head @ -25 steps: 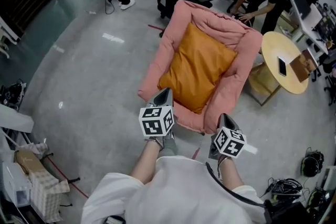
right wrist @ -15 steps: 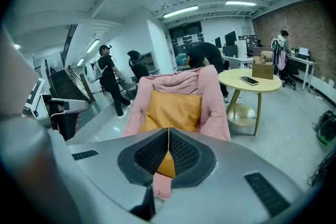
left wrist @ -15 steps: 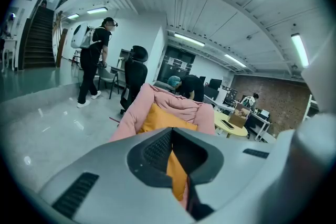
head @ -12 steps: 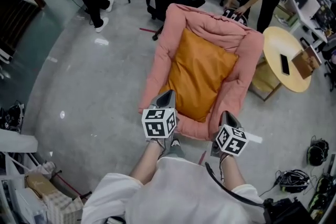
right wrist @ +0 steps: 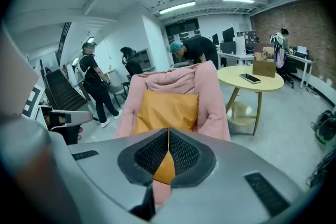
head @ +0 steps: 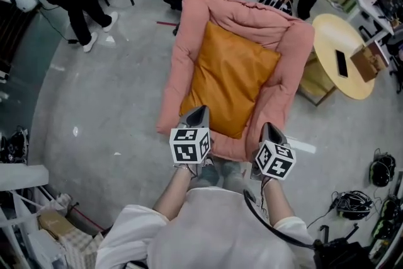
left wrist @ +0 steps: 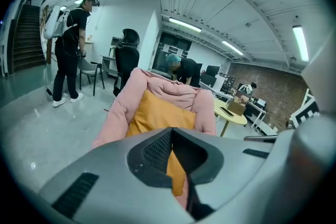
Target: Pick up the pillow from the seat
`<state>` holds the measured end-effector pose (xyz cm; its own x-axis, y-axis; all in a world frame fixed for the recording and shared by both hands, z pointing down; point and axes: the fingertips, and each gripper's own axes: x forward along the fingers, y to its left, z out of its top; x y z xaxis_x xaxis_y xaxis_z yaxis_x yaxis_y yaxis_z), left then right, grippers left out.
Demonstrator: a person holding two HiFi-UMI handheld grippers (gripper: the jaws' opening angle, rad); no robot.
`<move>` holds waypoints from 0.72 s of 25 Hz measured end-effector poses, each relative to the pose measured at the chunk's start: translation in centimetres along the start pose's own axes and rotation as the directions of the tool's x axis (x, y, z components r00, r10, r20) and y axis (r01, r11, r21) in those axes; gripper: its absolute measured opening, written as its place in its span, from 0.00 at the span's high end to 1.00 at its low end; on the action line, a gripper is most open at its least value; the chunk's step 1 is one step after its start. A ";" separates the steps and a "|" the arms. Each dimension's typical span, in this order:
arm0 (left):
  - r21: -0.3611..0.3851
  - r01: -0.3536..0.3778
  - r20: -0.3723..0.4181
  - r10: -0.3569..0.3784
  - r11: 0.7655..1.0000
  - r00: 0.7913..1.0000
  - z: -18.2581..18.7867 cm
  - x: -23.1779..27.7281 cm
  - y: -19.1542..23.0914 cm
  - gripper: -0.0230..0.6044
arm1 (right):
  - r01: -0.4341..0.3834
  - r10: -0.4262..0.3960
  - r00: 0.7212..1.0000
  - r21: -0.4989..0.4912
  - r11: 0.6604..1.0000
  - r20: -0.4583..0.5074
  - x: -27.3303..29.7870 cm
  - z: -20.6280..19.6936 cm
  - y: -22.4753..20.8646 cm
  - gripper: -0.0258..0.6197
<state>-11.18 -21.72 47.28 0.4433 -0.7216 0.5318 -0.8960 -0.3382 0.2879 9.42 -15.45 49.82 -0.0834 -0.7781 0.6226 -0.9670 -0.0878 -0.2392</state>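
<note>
The left tongs (head: 199, 110) and right tongs (head: 269, 128) are hovering pinched together, empty, at the near edge of the seat (head: 178, 66); the pillow (head: 230, 75) is lying inside it. Unopened, they are risking shoving the pillow or nipping the seat instead.

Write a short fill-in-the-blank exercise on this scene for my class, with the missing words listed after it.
1. The pillow lying on the pink seat is ____ in colour.
2. The left claw and the right claw are both ____ and hold nothing.
3. The table that bears the phone has a ____ top.
Missing words: orange; shut; round.
</note>
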 end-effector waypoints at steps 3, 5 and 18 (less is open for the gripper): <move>0.012 -0.007 -0.013 0.007 1.000 1.000 -0.3 0.3 -0.8 0.95 | -0.017 0.017 1.000 -0.006 1.000 -0.012 0.7 0.3 -0.5 0.91; 0.029 -0.014 -0.016 0.014 0.999 1.000 0.0 0.5 -1.1 0.95 | -0.025 0.025 1.000 -0.011 1.000 -0.014 1.2 0.8 -0.6 0.91; 0.053 -0.027 -0.125 0.034 0.998 0.992 -3.7 4.8 -0.6 0.95 | -0.026 0.029 0.995 0.027 0.999 -0.091 6.0 -1.3 -2.0 0.91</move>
<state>-8.37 -22.78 52.59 0.4127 -0.6514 0.6366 -0.9079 -0.3501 0.2303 10.59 -19.17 54.99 -0.1328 -0.7205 0.6806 -0.9575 -0.0842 -0.2759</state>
